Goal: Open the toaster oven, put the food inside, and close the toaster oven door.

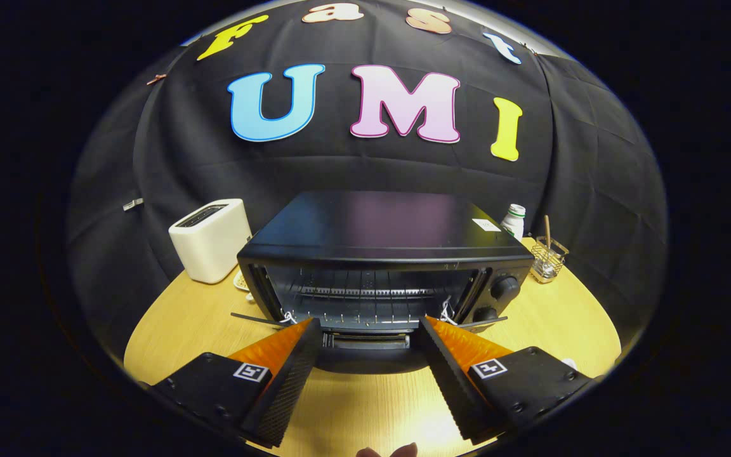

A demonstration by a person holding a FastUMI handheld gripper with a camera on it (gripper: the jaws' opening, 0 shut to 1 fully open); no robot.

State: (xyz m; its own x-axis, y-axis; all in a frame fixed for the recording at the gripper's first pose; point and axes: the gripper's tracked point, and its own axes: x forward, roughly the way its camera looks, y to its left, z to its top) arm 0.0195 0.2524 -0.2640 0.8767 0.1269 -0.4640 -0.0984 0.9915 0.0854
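Observation:
A black toaster oven (pixel 378 247) stands on the wooden table (pixel 181 330), just ahead of my fingers. Its door (pixel 368 362) is folded down flat toward me, the handle (pixel 368 341) lying between my fingertips. Inside, a bare wire rack (pixel 365 293) spans the cavity. My gripper (pixel 370 322) is open, one finger on each side of the lowered door, nothing held between them. Two control knobs (pixel 504 287) sit on the oven's right side.
A white slot toaster (pixel 210 238) stands left of the oven, with a small pale plate edge (pixel 240 280) behind it. To the right are a white bottle (pixel 514 220) and a wire holder (pixel 548 259). A person's fingertips (pixel 391 451) show below my fingers.

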